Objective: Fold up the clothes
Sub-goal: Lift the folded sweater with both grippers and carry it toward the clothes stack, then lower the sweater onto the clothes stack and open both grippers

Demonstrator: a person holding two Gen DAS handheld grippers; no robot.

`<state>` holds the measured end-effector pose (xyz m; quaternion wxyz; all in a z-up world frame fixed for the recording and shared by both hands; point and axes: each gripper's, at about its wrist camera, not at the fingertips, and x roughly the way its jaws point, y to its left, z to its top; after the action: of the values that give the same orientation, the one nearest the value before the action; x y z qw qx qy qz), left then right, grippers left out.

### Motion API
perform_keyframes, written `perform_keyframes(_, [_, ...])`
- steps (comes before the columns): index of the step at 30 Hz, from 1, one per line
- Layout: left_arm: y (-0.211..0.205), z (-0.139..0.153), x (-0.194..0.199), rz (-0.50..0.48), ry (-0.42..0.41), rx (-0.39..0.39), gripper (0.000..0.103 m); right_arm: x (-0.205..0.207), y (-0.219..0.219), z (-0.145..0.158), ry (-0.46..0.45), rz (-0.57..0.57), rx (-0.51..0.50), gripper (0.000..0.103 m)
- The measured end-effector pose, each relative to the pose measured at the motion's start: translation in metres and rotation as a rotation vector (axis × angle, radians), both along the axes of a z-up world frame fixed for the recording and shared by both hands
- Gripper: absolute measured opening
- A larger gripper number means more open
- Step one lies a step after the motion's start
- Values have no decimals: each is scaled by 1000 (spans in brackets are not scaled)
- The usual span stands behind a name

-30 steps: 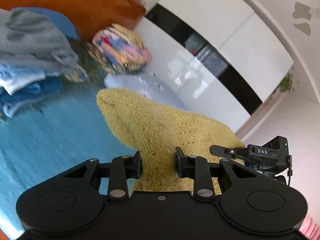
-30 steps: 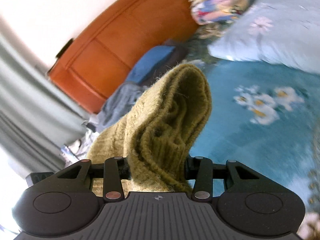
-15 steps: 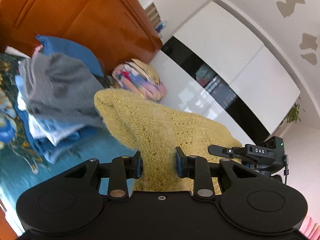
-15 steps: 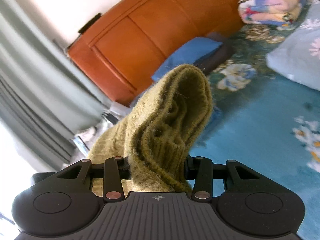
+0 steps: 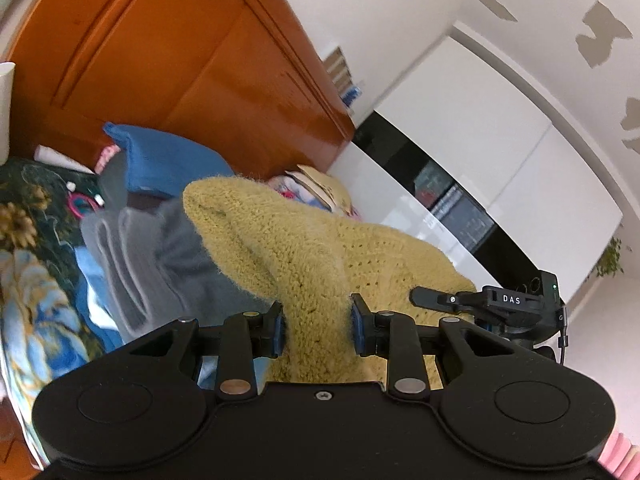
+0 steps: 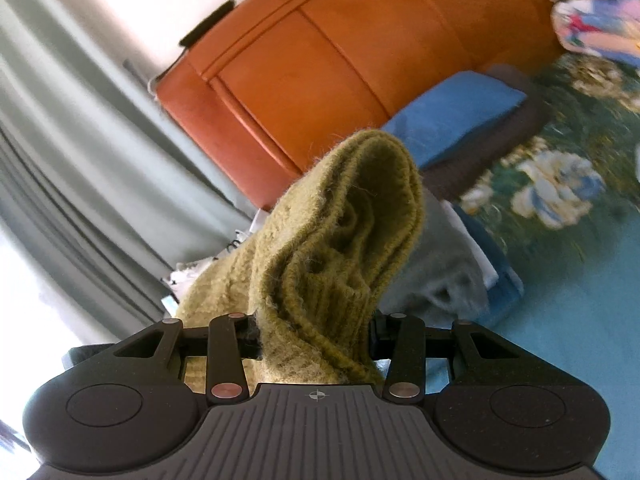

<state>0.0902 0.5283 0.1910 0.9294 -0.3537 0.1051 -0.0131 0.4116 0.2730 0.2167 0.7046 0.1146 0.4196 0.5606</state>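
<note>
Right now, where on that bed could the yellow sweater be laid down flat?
The plain blue bedspread, right of the stacked grey and blue clothes, looks free. Toward the headboard it is crowded: a blue pillow and bundled bedding.

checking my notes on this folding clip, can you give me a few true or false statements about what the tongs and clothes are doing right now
1. Both tongs grip the same yellow knit sweater. True: the left tongs and right tongs are each shut on it.
2. The sweater lies flat on the bed. False: it is lifted, bunched between the fingers.
3. A grey garment tops a pile of folded clothes behind the sweater. True.
4. The headboard is white. False: it is orange-brown wood.
5. The left tongs are open and empty. False: they pinch the sweater.
</note>
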Motion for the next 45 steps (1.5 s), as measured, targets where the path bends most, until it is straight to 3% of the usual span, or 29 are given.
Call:
perform_keyframes(5, [36, -9, 10, 49, -33, -49, 28, 25, 39, -3, -1, 48, 29, 39])
perform_keyframes(14, [75, -29, 37, 116, -19, -19, 28, 79, 109, -27, -29, 135, 17, 39])
perform_keyframes(21, [96, -67, 62, 138, -4, -45, 29, 121, 139, -79, -7, 120, -73, 42])
perform_keyframes(29, [102, -100, 85, 119, 41, -39, 35, 146, 125, -139, 97, 54, -54, 52])
perform_keyframes(37, [106, -96, 87, 152, 72, -32, 36, 144, 135, -132, 72, 10, -81, 60])
perform_keyframes(39, [105, -91, 85, 168, 82, -8, 38, 141, 133, -124, 60, -8, -91, 69])
perform_keyframes(40, [103, -88, 83, 177, 86, 10, 41, 140, 130, -120, 52, -17, -93, 69])
perform_keyframes(45, [97, -70, 66, 243, 115, 58, 51, 138, 105, -97, 31, -169, -92, 74])
